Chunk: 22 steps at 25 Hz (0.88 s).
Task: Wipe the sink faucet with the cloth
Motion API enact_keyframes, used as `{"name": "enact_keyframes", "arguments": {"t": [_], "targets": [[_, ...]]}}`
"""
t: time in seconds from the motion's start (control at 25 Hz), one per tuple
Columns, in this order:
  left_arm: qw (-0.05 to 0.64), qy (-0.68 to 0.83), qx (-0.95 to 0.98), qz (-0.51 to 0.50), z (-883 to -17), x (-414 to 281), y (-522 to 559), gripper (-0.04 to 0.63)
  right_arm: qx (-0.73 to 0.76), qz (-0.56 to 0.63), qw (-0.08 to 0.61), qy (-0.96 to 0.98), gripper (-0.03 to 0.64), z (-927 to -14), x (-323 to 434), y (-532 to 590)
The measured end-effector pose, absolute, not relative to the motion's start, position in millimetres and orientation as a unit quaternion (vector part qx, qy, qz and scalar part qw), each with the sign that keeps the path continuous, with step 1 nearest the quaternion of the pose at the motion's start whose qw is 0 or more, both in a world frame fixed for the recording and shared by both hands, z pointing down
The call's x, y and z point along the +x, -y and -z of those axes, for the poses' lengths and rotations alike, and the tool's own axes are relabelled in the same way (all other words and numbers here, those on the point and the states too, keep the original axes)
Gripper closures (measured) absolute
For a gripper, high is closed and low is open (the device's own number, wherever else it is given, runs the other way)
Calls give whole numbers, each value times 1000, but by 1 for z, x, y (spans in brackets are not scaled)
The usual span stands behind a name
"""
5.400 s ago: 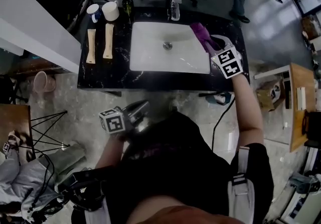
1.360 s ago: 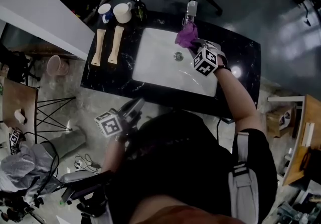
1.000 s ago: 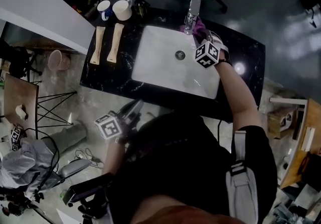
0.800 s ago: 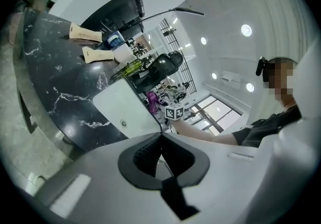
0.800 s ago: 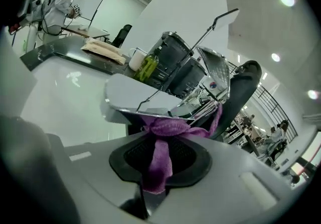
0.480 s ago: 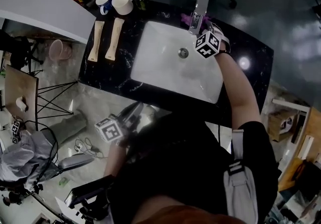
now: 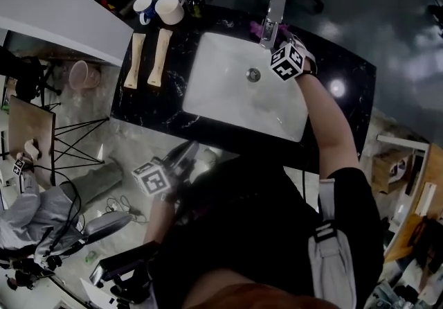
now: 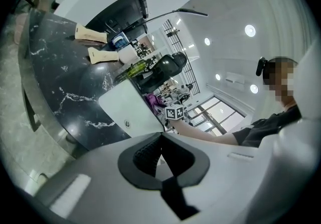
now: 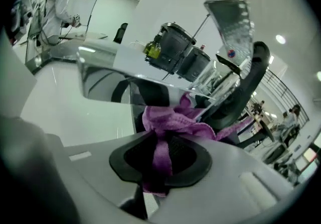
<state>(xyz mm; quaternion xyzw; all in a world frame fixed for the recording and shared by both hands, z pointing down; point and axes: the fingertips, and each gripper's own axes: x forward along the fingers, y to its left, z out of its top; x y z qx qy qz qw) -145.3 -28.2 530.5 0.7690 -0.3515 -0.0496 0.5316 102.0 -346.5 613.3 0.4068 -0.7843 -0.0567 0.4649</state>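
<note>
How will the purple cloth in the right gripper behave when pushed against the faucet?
Probably floppy: the purple cloth bunches in loose folds beyond the right gripper, whose jaws pinch only a narrow strip. Likely light, as those folds hold up unsupported. It may slide easily over the shiny faucet.

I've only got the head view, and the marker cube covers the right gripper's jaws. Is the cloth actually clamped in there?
Observer: Yes. In the right gripper view, the right gripper has its jaws pinched on a fold of the purple cloth.
Operator: Is the cloth at the faucet?
Observer: It's bunched up against the chrome faucet, below its tilted lever.
Operator: And the left gripper?
Observer: The left gripper view shows the left gripper with its jaws together and nothing between them.
</note>
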Motion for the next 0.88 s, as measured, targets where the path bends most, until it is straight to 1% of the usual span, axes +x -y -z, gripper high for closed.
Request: {"name": "enact_keyframes", "arguments": {"t": [0.08,0.16,0.24,0.32,0.4,0.44,0.52,0.64,0.8,0.88], "targets": [[529,347,773,51,-529,-146,29,595,444,-10,428,787,537,-607,115,338],[528,339,777,52,-529,-143,28,595,499,-115,346,787,537,-596,137,329],[528,330,780,55,-526,-141,31,595,537,-221,225,782,537,-576,156,329],[526,322,785,56,-523,-142,35,595,543,-303,87,778,537,-545,164,335],[524,314,790,57,-522,-139,36,595,526,-339,-27,780,537,-506,168,342],[524,312,791,55,-521,-136,35,595,514,-342,-62,784,537,-489,167,346],[523,307,793,56,-521,-134,35,595,500,-335,-87,794,537,-464,164,358],[521,304,795,63,-520,-137,38,595,493,-334,-86,799,537,-452,156,380],[525,319,787,62,-522,-138,36,595,472,-374,-122,789,537,-462,158,395],[529,328,780,58,-523,-140,36,595,470,-397,-129,778,537,-478,160,399]]}}
